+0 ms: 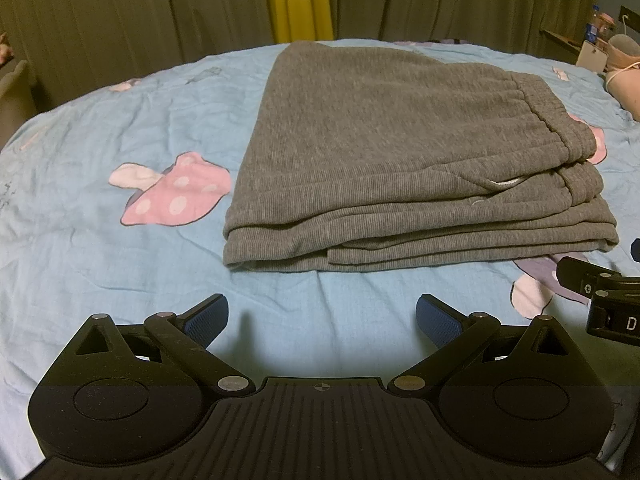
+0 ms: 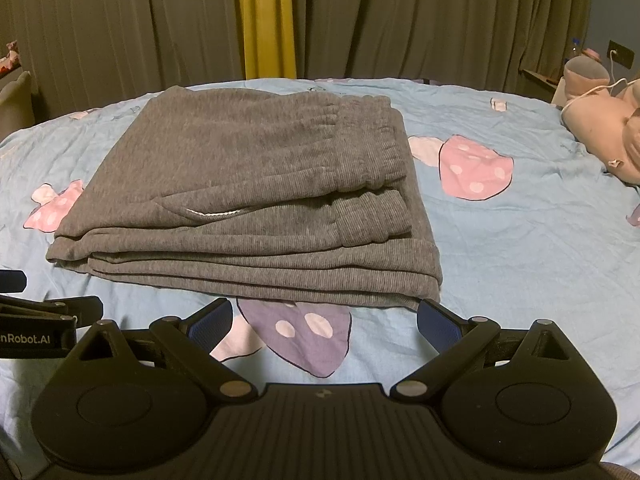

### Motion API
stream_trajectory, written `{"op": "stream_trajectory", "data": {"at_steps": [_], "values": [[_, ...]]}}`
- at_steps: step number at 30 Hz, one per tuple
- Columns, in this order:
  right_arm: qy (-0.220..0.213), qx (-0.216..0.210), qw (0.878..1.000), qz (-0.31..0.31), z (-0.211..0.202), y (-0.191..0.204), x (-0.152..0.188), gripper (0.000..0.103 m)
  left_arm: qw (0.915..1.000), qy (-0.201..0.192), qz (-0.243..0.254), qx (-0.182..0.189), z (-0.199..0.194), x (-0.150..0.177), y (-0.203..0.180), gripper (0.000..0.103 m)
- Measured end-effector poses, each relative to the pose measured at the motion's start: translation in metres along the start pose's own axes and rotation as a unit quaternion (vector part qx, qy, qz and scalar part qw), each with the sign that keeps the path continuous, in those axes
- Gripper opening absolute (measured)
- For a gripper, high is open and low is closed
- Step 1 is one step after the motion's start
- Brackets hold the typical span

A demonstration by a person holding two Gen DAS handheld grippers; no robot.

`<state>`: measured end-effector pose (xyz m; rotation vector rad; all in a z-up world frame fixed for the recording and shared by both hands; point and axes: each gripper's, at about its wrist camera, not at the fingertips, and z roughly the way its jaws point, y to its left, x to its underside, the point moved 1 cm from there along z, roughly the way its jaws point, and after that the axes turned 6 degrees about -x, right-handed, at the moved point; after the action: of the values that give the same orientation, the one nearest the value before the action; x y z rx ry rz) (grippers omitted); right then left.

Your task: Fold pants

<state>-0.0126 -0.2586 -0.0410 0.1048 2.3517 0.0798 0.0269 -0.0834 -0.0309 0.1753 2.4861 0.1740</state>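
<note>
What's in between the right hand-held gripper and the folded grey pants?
Only bedsheet with a purple bow print, seen in the right wrist view. The right hand-held gripper is open, not touching the pants.

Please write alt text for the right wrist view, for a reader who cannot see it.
Grey pants lie folded in a neat stack on a light blue bedsheet with pink bow prints. The open right gripper sits just short of the stack, holding nothing. Olive curtains hang behind the bed.
</note>
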Motion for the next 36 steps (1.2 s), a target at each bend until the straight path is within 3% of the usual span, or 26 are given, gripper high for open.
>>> {"op": "stream_trajectory", "data": {"at_steps": [36], "values": [[0.001,0.004,1.0,-0.004,0.0009,0.0007,0.0012,0.099,1.0,0.0,0.002,0.001,0.0001,0.001,0.0,0.103]]}}
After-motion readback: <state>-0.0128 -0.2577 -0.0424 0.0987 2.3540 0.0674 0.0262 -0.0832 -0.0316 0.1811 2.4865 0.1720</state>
